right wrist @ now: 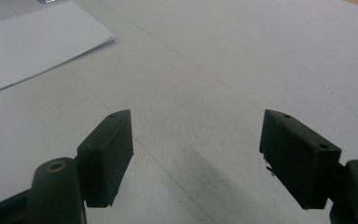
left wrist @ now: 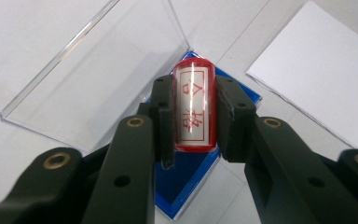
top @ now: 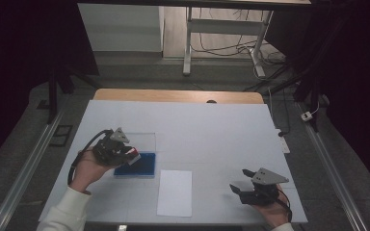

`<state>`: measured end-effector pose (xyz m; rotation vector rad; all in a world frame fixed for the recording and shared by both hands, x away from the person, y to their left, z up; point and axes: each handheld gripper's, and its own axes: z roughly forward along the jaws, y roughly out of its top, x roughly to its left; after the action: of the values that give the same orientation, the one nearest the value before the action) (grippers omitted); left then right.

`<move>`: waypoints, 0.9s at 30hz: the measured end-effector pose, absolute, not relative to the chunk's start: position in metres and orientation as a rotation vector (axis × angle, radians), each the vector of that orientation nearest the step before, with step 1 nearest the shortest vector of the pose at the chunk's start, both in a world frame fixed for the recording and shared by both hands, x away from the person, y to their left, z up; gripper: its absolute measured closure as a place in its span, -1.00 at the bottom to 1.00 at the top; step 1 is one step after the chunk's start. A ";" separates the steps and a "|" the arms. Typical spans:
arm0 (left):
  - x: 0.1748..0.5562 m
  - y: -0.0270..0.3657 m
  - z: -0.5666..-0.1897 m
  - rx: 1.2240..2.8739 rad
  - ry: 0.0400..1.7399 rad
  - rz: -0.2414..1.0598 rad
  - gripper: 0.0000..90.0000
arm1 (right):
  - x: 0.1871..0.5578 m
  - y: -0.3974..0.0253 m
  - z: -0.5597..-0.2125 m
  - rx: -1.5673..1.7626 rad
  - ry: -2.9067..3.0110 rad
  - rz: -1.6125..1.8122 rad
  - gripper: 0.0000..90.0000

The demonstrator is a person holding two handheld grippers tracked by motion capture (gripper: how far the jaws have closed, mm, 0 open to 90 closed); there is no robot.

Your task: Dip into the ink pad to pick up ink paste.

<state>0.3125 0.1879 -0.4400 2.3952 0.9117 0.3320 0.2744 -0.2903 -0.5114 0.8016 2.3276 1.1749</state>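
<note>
A red and white cylindrical stamp (left wrist: 193, 108) with red characters on its label is clamped between the jaws of my left gripper (left wrist: 195, 122). It hangs just above a blue ink pad (top: 137, 166) whose clear lid (left wrist: 95, 70) lies open beside it. In the high view my left gripper (top: 131, 157) is at the table's left with the stamp (top: 134, 157) at its tip. My right gripper (top: 239, 180) rests near the front right edge, its jaws wide apart with nothing between them (right wrist: 196, 154).
A white sheet of paper (top: 175, 192) lies at the front centre, between the two grippers, just right of the ink pad. The white table cover (top: 207, 130) stretches bare behind. Table legs and cables stand on the floor beyond the far edge.
</note>
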 end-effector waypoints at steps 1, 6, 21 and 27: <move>0.313 0.188 -0.440 2.403 0.913 0.332 0.57 | 0.274 -0.290 -0.511 0.805 2.330 1.168 -0.44; 0.316 0.186 -0.448 2.420 0.918 0.319 0.57 | 0.275 -0.290 -0.512 0.805 2.331 1.156 -0.44; 0.325 0.174 -0.468 2.459 0.909 0.287 0.57 | 0.275 -0.291 -0.512 0.808 2.323 1.172 -0.44; 0.327 0.172 -0.473 2.472 0.912 0.277 0.57 | 0.275 -0.291 -0.512 0.808 2.328 1.168 -0.44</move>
<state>0.3269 0.1720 -0.4732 2.4722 0.9125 0.2769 0.2746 -0.2913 -0.5121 0.8078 2.3277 1.1683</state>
